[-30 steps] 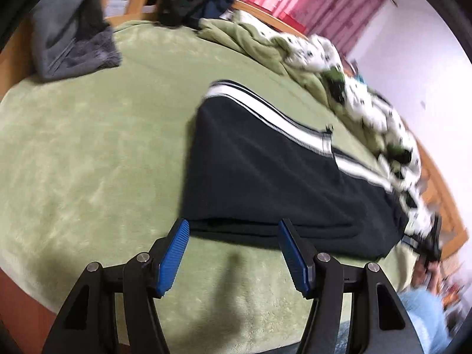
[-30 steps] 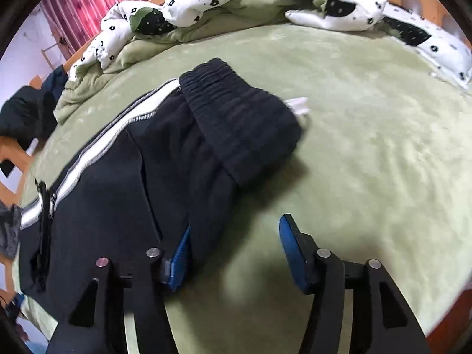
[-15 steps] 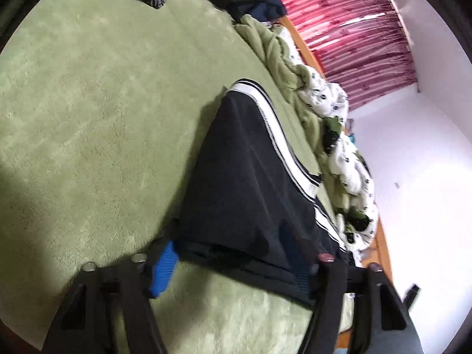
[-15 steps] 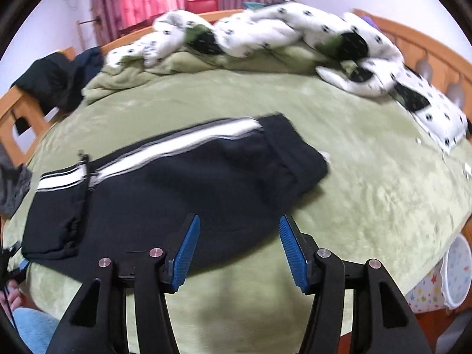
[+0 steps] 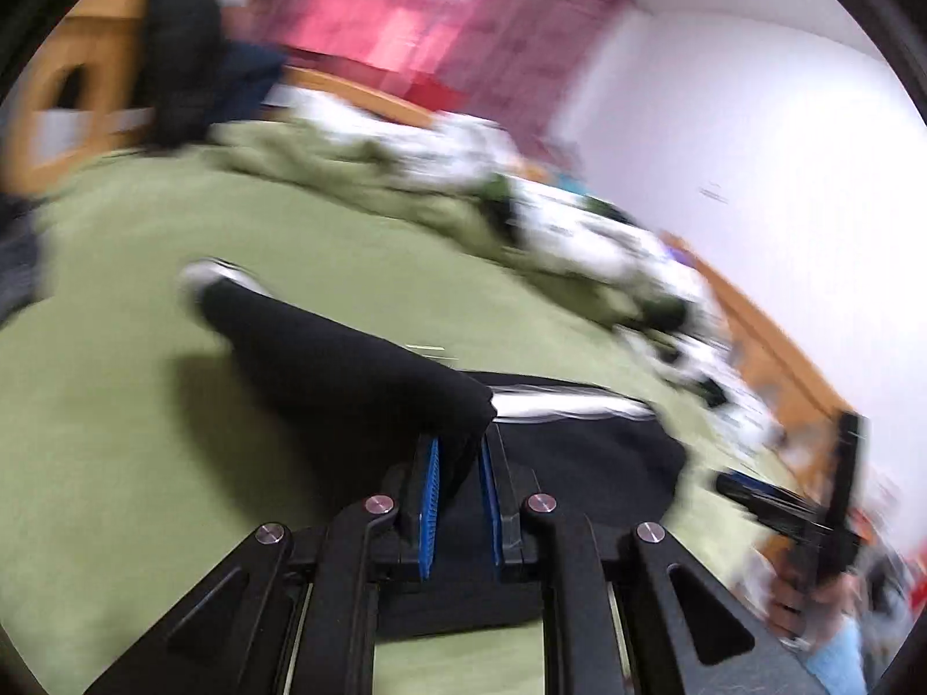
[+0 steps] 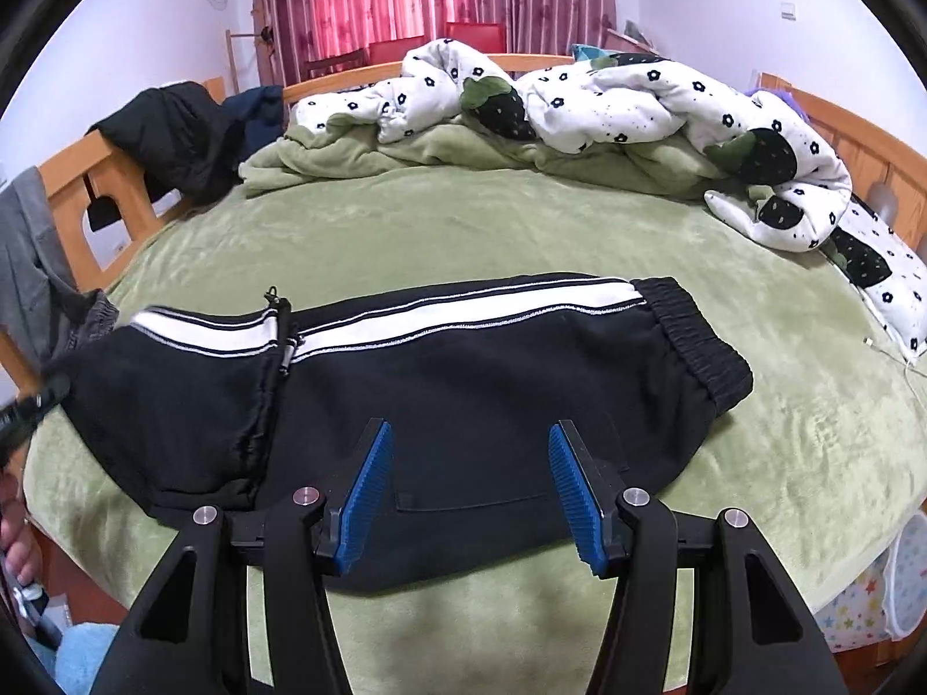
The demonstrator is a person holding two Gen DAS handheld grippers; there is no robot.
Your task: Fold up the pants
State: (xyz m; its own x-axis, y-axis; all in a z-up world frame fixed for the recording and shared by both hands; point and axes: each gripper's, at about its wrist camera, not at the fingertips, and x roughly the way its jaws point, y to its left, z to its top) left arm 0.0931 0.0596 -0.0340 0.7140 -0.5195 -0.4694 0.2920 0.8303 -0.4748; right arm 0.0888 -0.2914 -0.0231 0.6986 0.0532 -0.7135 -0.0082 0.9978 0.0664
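Black pants [image 6: 463,394] with a white side stripe lie folded lengthwise across the green bed, waistband at the right end. My right gripper [image 6: 469,498] is open and empty, hovering over the near edge of the pants. My left gripper [image 5: 457,498] is shut on the leg end of the pants [image 5: 359,370] and holds that end lifted off the bed; the view is blurred by motion. The left gripper's tip [image 6: 23,411] shows at the left edge of the right wrist view, at the pants' left end.
A white flowered duvet [image 6: 608,98] and a green blanket [image 6: 405,156] are bunched along the far side of the bed. Dark clothes [image 6: 174,127] hang on the wooden bed frame [image 6: 75,174] at the left. A grey garment [image 6: 29,266] hangs at far left. A starred bin [image 6: 886,596] stands at bottom right.
My left gripper closed on the leg end of the pants and lifted it. My right gripper let go of the waistband side, pulled back and now stays open over the near edge.
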